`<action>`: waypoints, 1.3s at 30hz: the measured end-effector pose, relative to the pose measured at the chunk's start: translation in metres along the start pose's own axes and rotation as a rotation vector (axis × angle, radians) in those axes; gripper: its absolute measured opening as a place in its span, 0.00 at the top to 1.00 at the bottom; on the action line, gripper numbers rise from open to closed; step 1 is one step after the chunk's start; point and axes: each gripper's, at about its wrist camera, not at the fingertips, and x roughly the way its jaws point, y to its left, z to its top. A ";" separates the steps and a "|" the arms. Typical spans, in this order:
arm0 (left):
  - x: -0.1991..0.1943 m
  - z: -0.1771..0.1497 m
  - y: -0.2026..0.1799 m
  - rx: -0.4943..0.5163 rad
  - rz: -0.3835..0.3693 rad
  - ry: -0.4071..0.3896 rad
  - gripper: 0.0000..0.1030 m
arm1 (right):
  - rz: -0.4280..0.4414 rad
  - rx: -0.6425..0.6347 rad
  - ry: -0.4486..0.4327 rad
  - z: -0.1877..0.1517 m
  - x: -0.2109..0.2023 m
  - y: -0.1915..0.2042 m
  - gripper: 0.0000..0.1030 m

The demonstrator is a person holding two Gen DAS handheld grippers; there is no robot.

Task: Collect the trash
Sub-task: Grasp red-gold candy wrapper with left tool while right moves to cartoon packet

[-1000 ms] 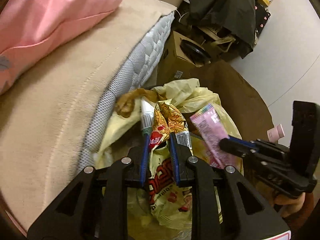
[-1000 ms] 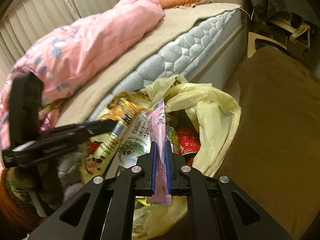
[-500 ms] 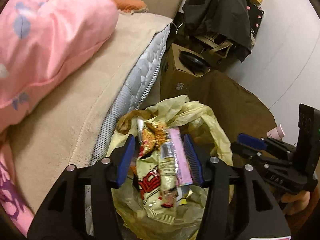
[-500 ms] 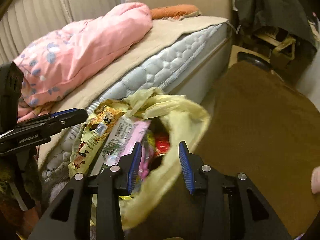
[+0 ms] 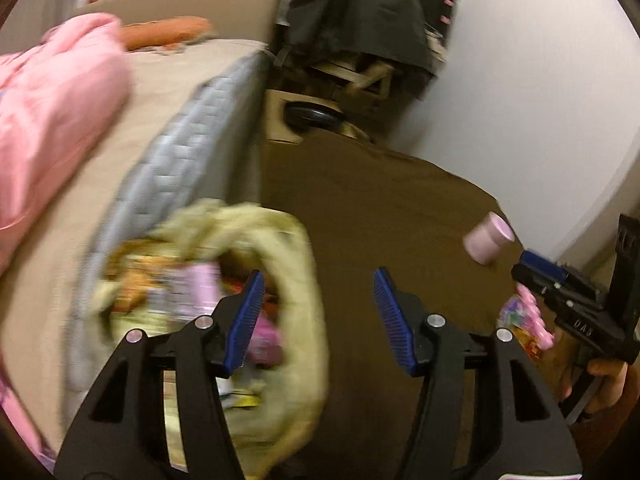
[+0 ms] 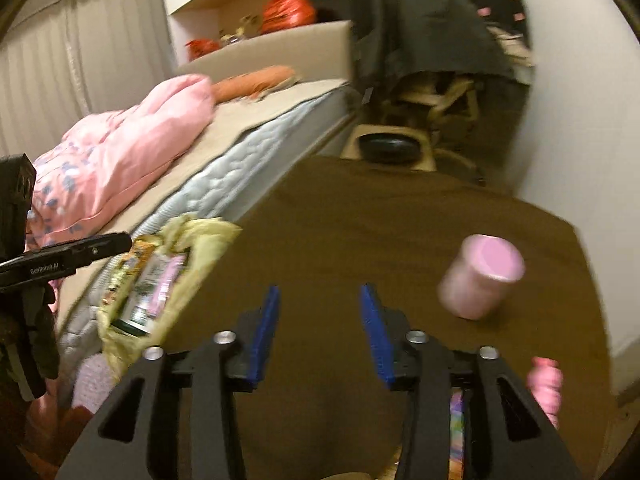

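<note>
Here, both claws, left (image 5: pixel 318 318) and right (image 6: pixel 318 334), are spread apart and holding nothing above the brown rug (image 6: pixel 400 232), with the wrapper-stuffed yellow trash bag (image 5: pixel 288 280) beside the bed (image 6: pixel 256 148) and a pink cup (image 6: pixel 480 280) nearby.

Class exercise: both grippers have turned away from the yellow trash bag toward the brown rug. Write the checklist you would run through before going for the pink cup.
1. Left gripper jaws open, empty: ok.
2. Right gripper jaws open, empty: ok.
3. Pink cup in view, tilted on the brown rug: ok.
4. Cup centred between the right jaws: not ok, it sits to their right.
5. Yellow trash bag mouth open for dropping: ok.
6. Cup empty inside: cannot tell.
</note>
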 end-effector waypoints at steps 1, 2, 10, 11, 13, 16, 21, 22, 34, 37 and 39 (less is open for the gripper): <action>0.006 -0.003 -0.015 0.023 -0.025 0.016 0.48 | -0.021 0.011 -0.007 -0.003 -0.007 -0.013 0.51; 0.013 -0.006 -0.030 0.049 -0.049 0.033 0.48 | -0.057 0.029 -0.016 -0.010 -0.018 -0.031 0.51; 0.056 -0.040 -0.135 0.225 -0.197 0.157 0.48 | -0.178 0.109 0.041 -0.051 -0.057 -0.114 0.38; 0.060 -0.044 -0.147 0.242 -0.224 0.172 0.48 | -0.187 0.110 0.057 -0.056 -0.060 -0.120 0.38; 0.064 -0.052 -0.169 0.265 -0.277 0.199 0.48 | -0.209 0.130 0.049 -0.069 -0.071 -0.135 0.38; 0.073 -0.058 -0.196 0.294 -0.326 0.232 0.48 | -0.226 0.172 0.036 -0.084 -0.082 -0.154 0.38; 0.093 -0.076 -0.228 0.331 -0.291 0.283 0.48 | -0.249 0.241 0.032 -0.104 -0.089 -0.170 0.38; 0.098 -0.079 -0.231 0.330 -0.273 0.298 0.48 | -0.237 0.251 0.027 -0.108 -0.090 -0.172 0.38; 0.094 -0.085 -0.213 0.281 -0.251 0.319 0.82 | -0.165 0.137 0.067 -0.107 -0.065 -0.132 0.38; 0.089 -0.079 -0.188 0.236 -0.178 0.281 0.82 | -0.063 0.107 0.084 -0.107 -0.052 -0.118 0.38; 0.088 -0.074 -0.171 0.195 -0.139 0.270 0.82 | -0.012 0.075 0.101 -0.105 -0.041 -0.107 0.38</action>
